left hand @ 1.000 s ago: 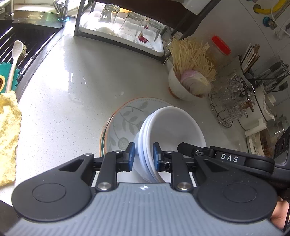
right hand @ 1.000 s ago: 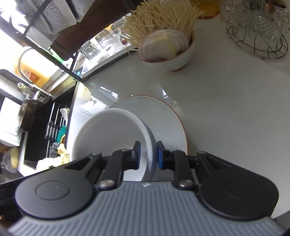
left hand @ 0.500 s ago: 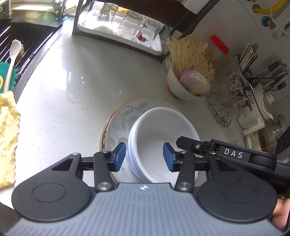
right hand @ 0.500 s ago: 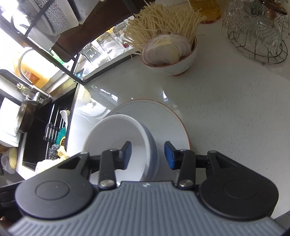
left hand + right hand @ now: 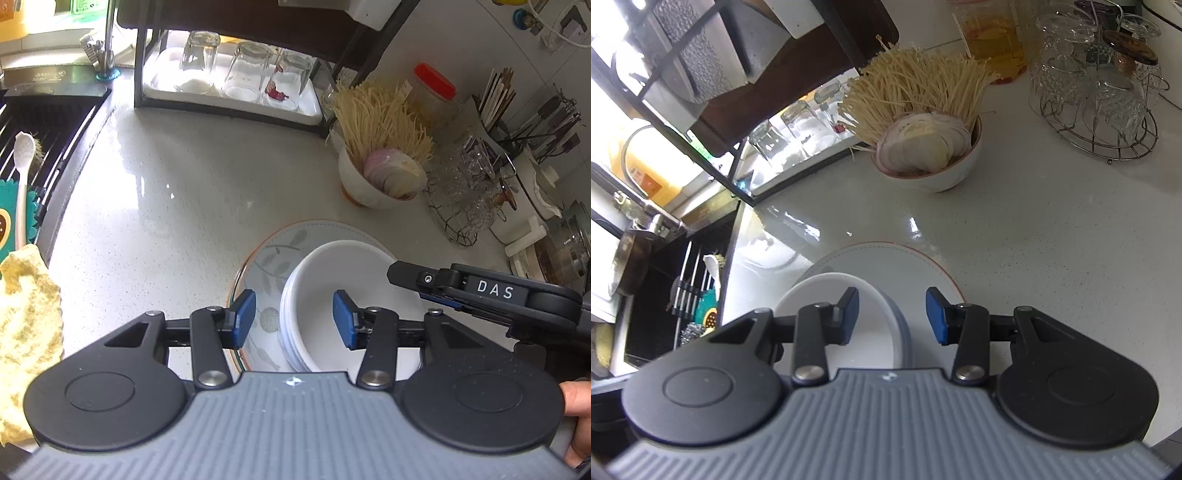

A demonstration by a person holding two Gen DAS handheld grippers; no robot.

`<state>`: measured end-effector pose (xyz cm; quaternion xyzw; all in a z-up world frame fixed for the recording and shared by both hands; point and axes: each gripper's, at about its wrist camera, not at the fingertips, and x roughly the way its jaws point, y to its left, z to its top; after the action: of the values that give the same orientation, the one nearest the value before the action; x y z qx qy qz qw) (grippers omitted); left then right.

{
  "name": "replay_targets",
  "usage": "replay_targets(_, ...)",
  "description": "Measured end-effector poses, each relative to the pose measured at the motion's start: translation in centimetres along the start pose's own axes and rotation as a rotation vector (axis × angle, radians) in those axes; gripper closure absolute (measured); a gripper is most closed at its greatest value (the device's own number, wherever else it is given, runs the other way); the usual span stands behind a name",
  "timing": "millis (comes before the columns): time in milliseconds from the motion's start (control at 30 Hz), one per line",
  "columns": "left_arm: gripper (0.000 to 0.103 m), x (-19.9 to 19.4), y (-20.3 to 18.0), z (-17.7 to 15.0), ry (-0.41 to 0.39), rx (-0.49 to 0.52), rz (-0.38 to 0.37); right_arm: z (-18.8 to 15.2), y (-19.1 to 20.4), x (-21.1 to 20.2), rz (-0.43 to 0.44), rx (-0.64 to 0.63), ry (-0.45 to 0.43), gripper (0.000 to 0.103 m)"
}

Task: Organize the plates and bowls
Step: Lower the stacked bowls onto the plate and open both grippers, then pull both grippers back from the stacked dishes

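Both of my grippers hang over the same stack with their blue pads spread apart, pressing on nothing: the left gripper straddles the near left rim of the white bowls, one pad outside over the plate and one inside the top bowl, and the right gripper straddles the right wall of the bowls the same way. Their jaws have just been opening, and the rims between them stand free. Under everything ahead of me spreads the pale speckled countertop. Left of my left gripper lies the dark sink; far ahead stands a black rack with upturned glasses. Directly below my pads the leaf-patterned plate lies flat on the counter, carrying the nested bowls toward its right side. Ahead and to the right sits a bowl of noodles and sliced onion, then a wire rack of cut glasses. A yellow cloth lies at my left.
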<state>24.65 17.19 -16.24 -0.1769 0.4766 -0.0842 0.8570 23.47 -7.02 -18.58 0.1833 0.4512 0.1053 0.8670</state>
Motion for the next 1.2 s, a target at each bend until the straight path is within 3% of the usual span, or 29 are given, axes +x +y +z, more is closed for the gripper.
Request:
replay_targets(433,0.051,-3.5,-0.7,-1.4,-0.066,0.016,0.026,-0.5,0.5,-3.5,0.025,-0.054,-0.067,0.059)
replay_targets(667,0.051,-7.6,-1.4,-2.5,-0.135,-0.001,0.036,-0.8,0.4,-7.2,0.065,-0.080,-0.125,0.059)
replay_targets(900,0.051,-13.7,-5.5,-3.2,-0.254,0.085,0.067,-0.3,0.9,-12.6,0.131,-0.116,-0.223,0.059)
replay_targets(1200,0.051,-18.3,-9.4,-7.2,-0.353,0.057,0.077,-1.9,0.7,-18.6,0.214,-0.190,-0.263,0.059)
